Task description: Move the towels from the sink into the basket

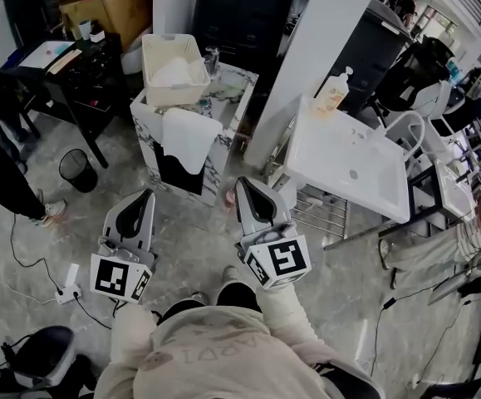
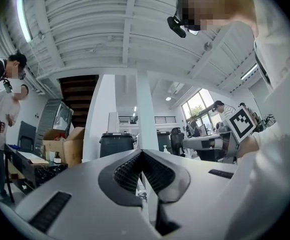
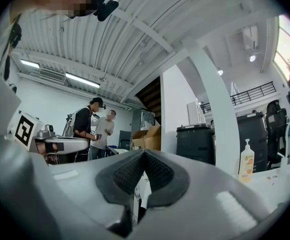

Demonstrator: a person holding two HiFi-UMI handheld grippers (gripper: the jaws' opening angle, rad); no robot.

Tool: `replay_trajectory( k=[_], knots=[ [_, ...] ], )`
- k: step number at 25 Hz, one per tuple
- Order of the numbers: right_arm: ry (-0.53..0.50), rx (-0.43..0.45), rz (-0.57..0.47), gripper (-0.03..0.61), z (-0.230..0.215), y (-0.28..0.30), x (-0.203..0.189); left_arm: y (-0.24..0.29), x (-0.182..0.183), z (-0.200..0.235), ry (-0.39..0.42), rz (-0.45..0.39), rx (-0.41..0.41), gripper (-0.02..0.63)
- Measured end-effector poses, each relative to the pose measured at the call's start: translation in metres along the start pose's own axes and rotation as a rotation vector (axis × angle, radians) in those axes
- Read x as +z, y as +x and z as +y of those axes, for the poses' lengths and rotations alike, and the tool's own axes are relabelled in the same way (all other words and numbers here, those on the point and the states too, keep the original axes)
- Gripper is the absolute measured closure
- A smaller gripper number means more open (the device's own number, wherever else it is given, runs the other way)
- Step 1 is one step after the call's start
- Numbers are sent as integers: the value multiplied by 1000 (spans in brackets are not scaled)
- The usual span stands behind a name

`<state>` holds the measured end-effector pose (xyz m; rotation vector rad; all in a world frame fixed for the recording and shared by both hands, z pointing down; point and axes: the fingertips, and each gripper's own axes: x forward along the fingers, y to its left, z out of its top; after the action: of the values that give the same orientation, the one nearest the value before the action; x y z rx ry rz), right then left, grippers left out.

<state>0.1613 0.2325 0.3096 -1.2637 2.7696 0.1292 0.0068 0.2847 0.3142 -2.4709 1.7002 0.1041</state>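
Note:
A cream plastic basket (image 1: 174, 69) stands on a marble-patterned cabinet (image 1: 223, 98) and holds white towels (image 1: 178, 73). Another white towel (image 1: 188, 135) hangs down the cabinet's front. The white sink (image 1: 352, 160) to the right shows an empty basin. My left gripper (image 1: 146, 194) and right gripper (image 1: 244, 183) are held side by side low in the head view, over the floor and short of the cabinet. Both point forward with jaws shut and nothing between them. The closed pads meet in the left gripper view (image 2: 141, 152) and in the right gripper view (image 3: 143, 152).
A soap bottle (image 1: 333, 90) stands at the sink's far corner beside a white pillar (image 1: 319, 48). A black waste bin (image 1: 78, 169), a black table (image 1: 66, 69) and people stand at the left. A power strip (image 1: 68, 283) and cables lie on the floor.

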Motion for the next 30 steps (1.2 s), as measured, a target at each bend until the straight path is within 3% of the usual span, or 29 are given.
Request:
replay_trajectory(
  k=[11, 30],
  knots=[
    [20, 17, 2, 569, -30, 51, -11, 45, -11, 32, -3, -1, 25, 611],
    [28, 111, -7, 569, -129, 181, -23, 190, -28, 84, 18, 5, 87, 611]
  ],
)
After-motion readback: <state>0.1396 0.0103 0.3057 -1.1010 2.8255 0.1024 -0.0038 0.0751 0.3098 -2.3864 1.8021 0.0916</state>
